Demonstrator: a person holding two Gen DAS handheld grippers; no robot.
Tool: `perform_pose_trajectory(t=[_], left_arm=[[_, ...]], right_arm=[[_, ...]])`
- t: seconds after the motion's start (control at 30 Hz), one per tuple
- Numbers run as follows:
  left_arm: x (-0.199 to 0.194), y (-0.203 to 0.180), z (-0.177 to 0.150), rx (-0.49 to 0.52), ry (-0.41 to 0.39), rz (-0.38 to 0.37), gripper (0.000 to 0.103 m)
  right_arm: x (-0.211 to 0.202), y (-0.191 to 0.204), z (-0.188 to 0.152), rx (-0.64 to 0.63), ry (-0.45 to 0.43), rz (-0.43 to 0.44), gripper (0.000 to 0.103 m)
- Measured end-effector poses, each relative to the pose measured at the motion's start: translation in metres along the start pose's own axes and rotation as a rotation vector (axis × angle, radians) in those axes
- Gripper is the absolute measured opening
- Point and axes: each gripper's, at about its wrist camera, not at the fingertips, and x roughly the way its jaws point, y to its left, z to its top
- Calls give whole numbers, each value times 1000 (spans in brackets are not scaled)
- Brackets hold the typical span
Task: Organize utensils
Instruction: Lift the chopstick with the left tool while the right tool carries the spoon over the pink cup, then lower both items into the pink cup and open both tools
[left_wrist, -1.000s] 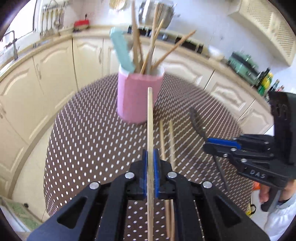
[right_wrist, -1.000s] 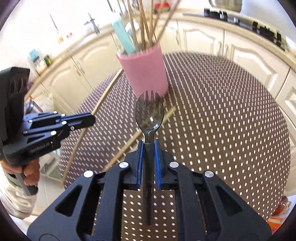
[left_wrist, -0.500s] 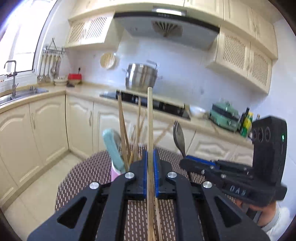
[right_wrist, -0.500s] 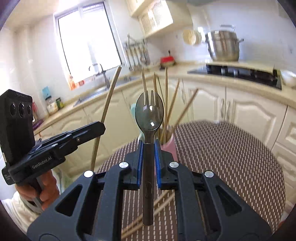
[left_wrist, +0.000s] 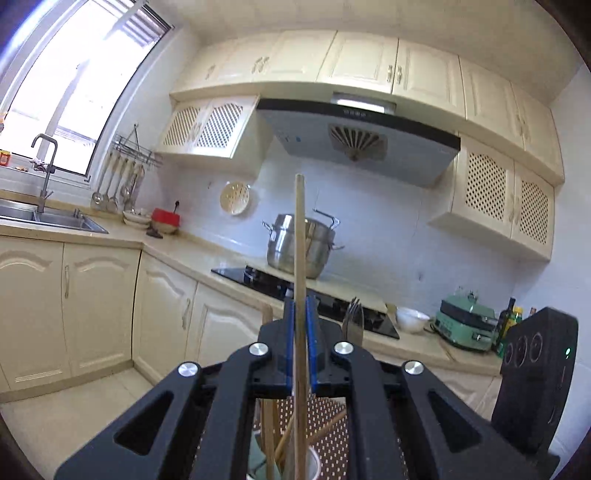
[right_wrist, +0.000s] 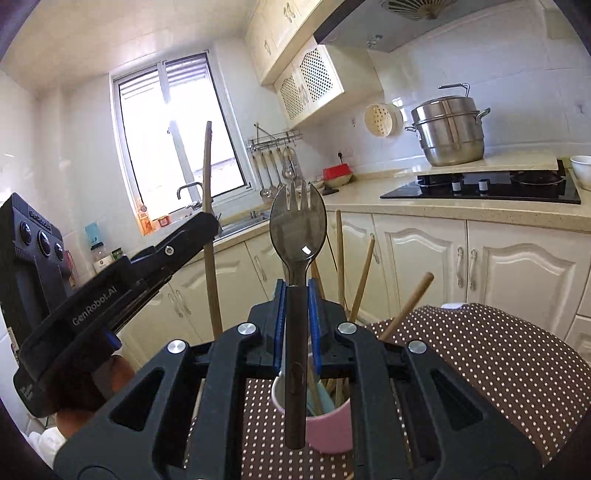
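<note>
My left gripper (left_wrist: 300, 314) is shut on a long wooden chopstick (left_wrist: 300, 240) that stands upright between its blue pads. Below it, the pink cup (left_wrist: 314, 465) shows only its rim, with several chopsticks inside. My right gripper (right_wrist: 296, 295) is shut on the handle of a dark spork (right_wrist: 297, 229), tines up. Its lower end hangs over the pink cup (right_wrist: 328, 428), which stands on the brown dotted tablecloth (right_wrist: 498, 362). In the right wrist view the left gripper (right_wrist: 207, 225) is at the left with its chopstick (right_wrist: 208, 177). The spork's tines (left_wrist: 354, 317) peek out beside the left fingers.
Cream cabinets and a counter run behind the table, with a steel pot (left_wrist: 303, 243), a black hob (right_wrist: 480, 184) and a sink (left_wrist: 48, 218). A hand (right_wrist: 85, 398) holds the left gripper's body. The right gripper's housing (left_wrist: 535, 387) stands close at the right.
Both grippers have risen from the table and tilted up to near level, each keeping its utensil. The cup has dropped from mid-view to below the fingers.
</note>
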Motion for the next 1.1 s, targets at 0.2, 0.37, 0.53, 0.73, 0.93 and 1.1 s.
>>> perform_pose_trajectory(t=[0.2, 0.37, 0.53, 0.73, 0.93, 1.1], left_arm=[[7, 1, 5, -6, -106, 9, 6], [20, 6, -5, 1, -132, 14, 6], [29, 10, -22, 10, -108, 31, 6], [27, 16, -39, 30, -41, 35, 6], [15, 19, -50, 54, 32, 42, 6], [6, 21, -58, 69, 96, 47, 6]], right_arm=[[17, -9, -2, 11, -40, 0, 12], [27, -14, -9, 11, -64, -23, 12], [34, -16, -20, 6, -70, -37, 12], [37, -17, -30, -11, -54, -30, 12], [29, -10, -38, -29, -33, -25, 12], [19, -5, -47, -39, -13, -33, 12]])
